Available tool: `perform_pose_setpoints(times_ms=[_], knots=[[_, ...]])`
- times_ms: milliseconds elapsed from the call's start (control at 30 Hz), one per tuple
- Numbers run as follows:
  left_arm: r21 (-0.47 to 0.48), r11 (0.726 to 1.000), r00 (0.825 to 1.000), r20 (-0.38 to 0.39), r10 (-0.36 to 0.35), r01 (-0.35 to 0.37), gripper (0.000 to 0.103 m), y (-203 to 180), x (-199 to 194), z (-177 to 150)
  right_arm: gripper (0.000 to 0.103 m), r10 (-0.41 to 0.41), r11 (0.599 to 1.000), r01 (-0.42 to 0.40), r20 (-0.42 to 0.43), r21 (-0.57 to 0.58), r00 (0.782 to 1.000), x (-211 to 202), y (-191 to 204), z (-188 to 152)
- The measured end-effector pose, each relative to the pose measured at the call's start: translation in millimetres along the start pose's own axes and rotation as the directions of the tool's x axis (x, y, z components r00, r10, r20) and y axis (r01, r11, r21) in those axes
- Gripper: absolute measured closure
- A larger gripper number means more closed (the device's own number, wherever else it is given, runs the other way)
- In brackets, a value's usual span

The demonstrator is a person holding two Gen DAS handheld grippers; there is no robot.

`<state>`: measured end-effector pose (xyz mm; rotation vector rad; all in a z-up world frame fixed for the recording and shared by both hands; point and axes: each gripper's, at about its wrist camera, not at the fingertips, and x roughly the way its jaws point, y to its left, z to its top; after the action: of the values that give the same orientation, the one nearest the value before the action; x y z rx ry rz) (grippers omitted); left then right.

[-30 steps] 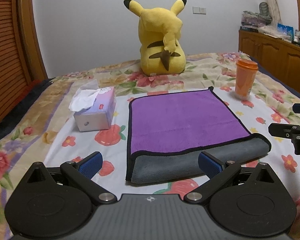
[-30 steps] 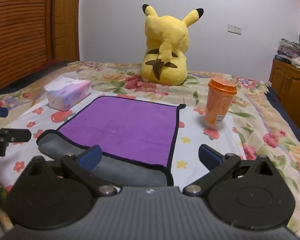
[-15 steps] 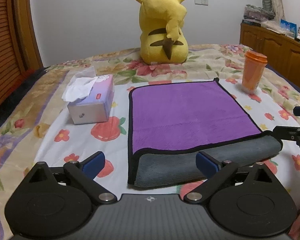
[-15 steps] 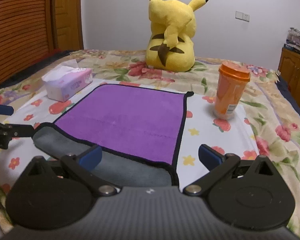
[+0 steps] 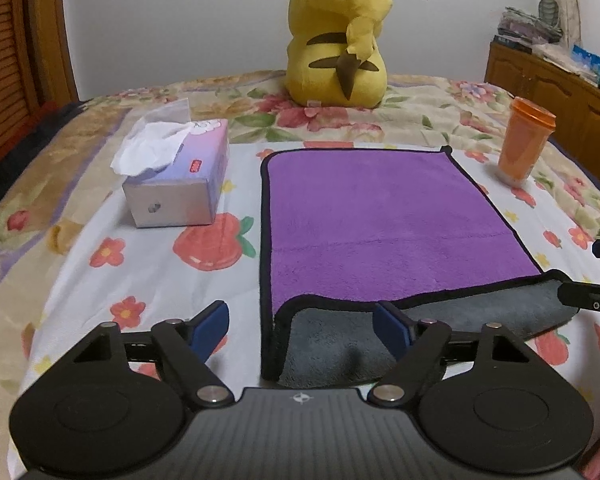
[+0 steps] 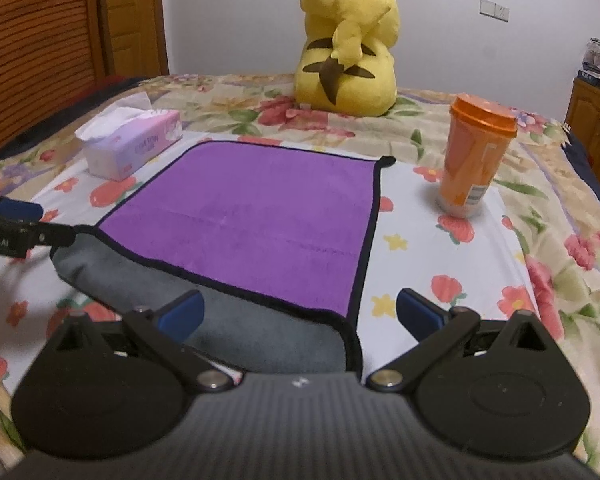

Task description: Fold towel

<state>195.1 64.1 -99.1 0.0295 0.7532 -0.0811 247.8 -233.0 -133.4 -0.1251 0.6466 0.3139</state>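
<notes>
Both spread-jawed grippers, left (image 5: 300, 322) and right (image 6: 298, 312), have dropped closer to the purple-and-grey microfibre towel's (image 5: 380, 216) near corners, apparently to grasp them.

On the bed (image 5: 148, 280) lay one towel (image 5: 380, 220), one tissue box (image 5: 180, 184), one orange cup (image 5: 526, 144) and one plush toy (image 5: 340, 40); two grippers (image 5: 300, 326) (image 6: 298, 314) were there.

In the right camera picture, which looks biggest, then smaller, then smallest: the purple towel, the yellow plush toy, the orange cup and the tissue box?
1. purple towel, by far the widest.
2. yellow plush toy, though it sits farther back and its top is cut off.
3 and 4. orange cup and tissue box look about alike; the cup is nearer, so I will not rank them.
</notes>
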Motion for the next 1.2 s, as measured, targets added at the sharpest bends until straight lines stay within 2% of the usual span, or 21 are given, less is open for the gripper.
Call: perform_pose_setpoints(times_ms=[33,100,200,533,833,1033,1200], knots=[[0.0,1.0,1.0,-0.005,-0.004,0.004,0.024,0.9,1.9,0.0,0.002,0.003,1.0,-0.003,-0.005,0.001,1.0,1.1,-0.4,-0.2],[-0.001,1.0,1.0,-0.017,-0.014,0.014,0.029,2.8,6.0,0.2,0.011,0.011,1.0,-0.011,-0.017,0.003,1.0,3.5,-0.8,-0.2],[-0.006,0.999,0.999,-0.034,-0.038,0.038,0.036,5.1,11.6,1.3,0.012,0.018,1.0,-0.018,-0.034,0.009,0.999,7.4,-1.9,0.0],[-0.001,0.998,0.996,-0.074,-0.058,0.058,0.043,9.2,25.5,1.2,0.013,0.021,0.999,-0.018,-0.093,0.029,0.995,24.9,-10.0,0.2],[-0.001,0.998,0.992,-0.105,-0.064,0.064,0.051,9.7,31.1,-1.3,0.019,0.058,0.996,-0.046,-0.15,0.077,0.987,35.4,-16.6,-2.1],[0.005,0.998,0.991,-0.122,-0.064,0.065,0.054,8.2,33.2,-4.4,0.028,0.086,0.993,-0.069,-0.178,0.097,0.98,36.6,-19.3,-3.0],[0.017,0.997,0.99,-0.123,-0.066,0.069,0.061,5.9,32.7,-5.7,0.043,0.09,0.993,-0.073,-0.183,0.095,0.979,34.9,-20.0,-2.3]])
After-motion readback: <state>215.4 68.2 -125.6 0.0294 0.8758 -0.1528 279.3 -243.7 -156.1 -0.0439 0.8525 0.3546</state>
